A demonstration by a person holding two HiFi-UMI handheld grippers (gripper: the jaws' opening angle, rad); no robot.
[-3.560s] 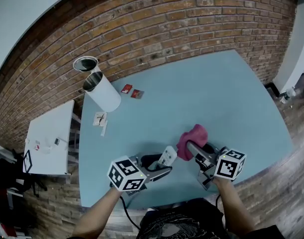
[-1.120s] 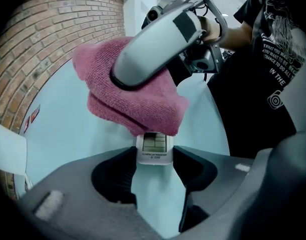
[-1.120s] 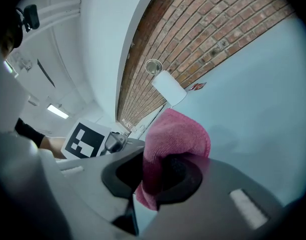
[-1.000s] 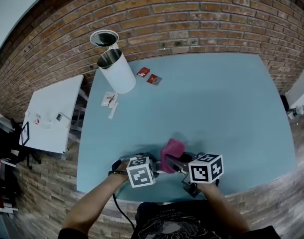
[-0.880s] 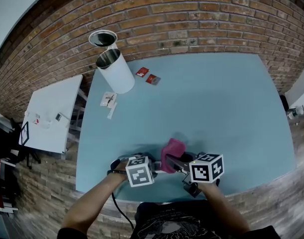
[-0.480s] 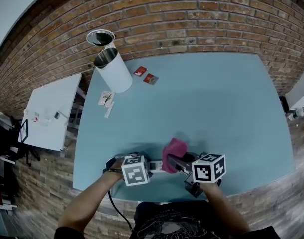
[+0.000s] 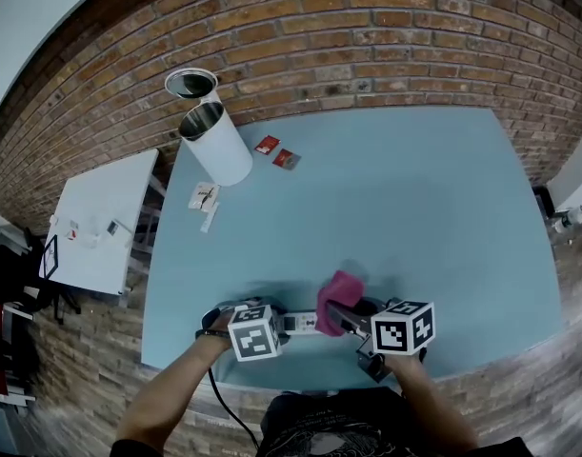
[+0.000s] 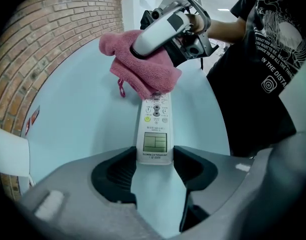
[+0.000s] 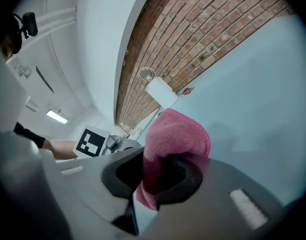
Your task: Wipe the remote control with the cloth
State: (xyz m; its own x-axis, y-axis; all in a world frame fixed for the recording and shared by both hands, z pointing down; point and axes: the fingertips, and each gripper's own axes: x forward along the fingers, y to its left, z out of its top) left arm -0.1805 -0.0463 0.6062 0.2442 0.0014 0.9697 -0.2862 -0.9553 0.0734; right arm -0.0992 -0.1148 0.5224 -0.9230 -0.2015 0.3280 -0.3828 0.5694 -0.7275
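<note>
Pinching the white remote control [image 8: 155, 129] by its display end, our left gripper [image 8: 154, 158] now points steeply down at the blue table [image 7: 443, 208]. A few seconds ago it lay nearly level, with the remote angled out ahead of it. Its jaws press on the remote's two sides, and the remote lies flat near the table's near edge. To the right, the pink cloth [image 8: 142, 71] has slid away from the left gripper since a second ago, baring a stretch of remote between them. It now covers the remote's far end. Our right gripper [image 9: 160, 176] is clamped on a fold of that cloth.

Little writing can be read. Our black T-shirt [image 8: 265, 59] carries white print that includes "IN THE DISTA". The remote's button labels are too small to make out. The marker cube [image 7: 253, 332] on the left gripper and its twin [image 7: 403, 327] on the right show only black-and-white squares.

Farther off, from the left, we see a white side table [image 7: 95, 227] with a few small items. A white cylindrical bin [image 7: 217, 150] stands at the blue table's far left corner, before the brick wall [image 7: 367, 36]. White cards [image 7: 203, 198] and two red packets [image 7: 276, 151] lie near the bin, all well apart from the grippers.
</note>
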